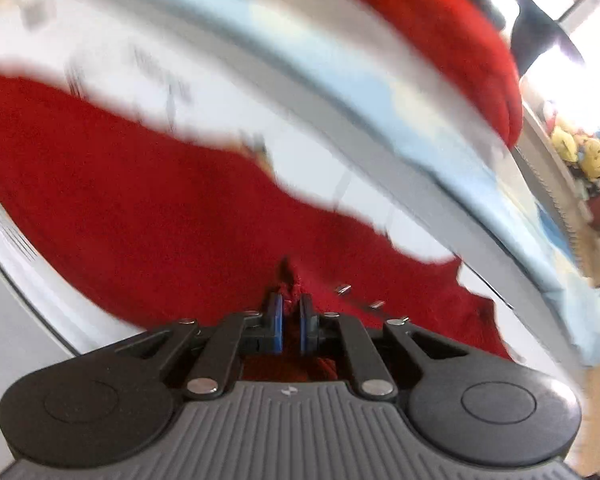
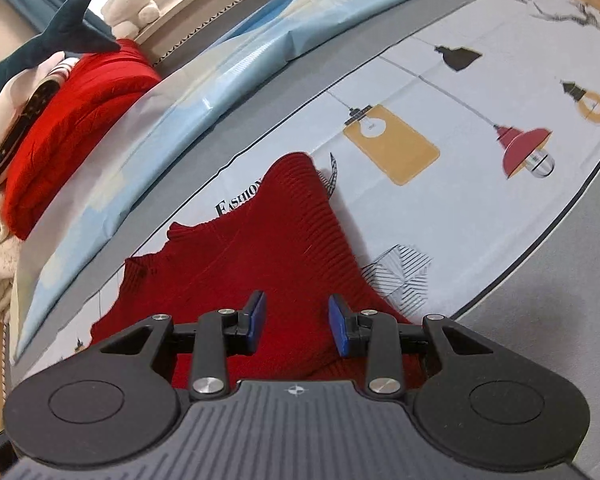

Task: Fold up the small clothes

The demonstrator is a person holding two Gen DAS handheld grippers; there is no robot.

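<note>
- The left gripper (image 1: 290, 316) has its jaws pressed nearly together, pinching a bunched ridge of the dark red sweater (image 1: 160, 208); a tuft of knit sticks up between the blue pads (image 1: 275, 314).
- The right gripper (image 2: 296, 330) has its jaws spread, with nothing between them; it hangs just over the sweater (image 2: 260, 248), and I cannot tell whether the tips touch the cloth.
- The sweater lies on a printed sheet (image 2: 480, 200) with lamp drawings and lettering, which covers a grey surface that looks like a bed.
- In the right view the sweater is rumpled, not flat: a ribbed end (image 2: 300, 184), perhaps a sleeve or hem, points away from the gripper, and the far edge is jagged.
- The left view is smeared, so the exact part held cannot be read.
- Beyond the sheet lies a pale blue cloth (image 2: 220, 80), and past it a bright red folded garment (image 2: 72, 120), a stuffed shark (image 2: 60, 40) and a white plush toy (image 2: 130, 4).
- Judgement: the fold on this sweater is at an early stage. One hold is made, no clean crease shows, and spreading, folding over and squaring remain.
</note>
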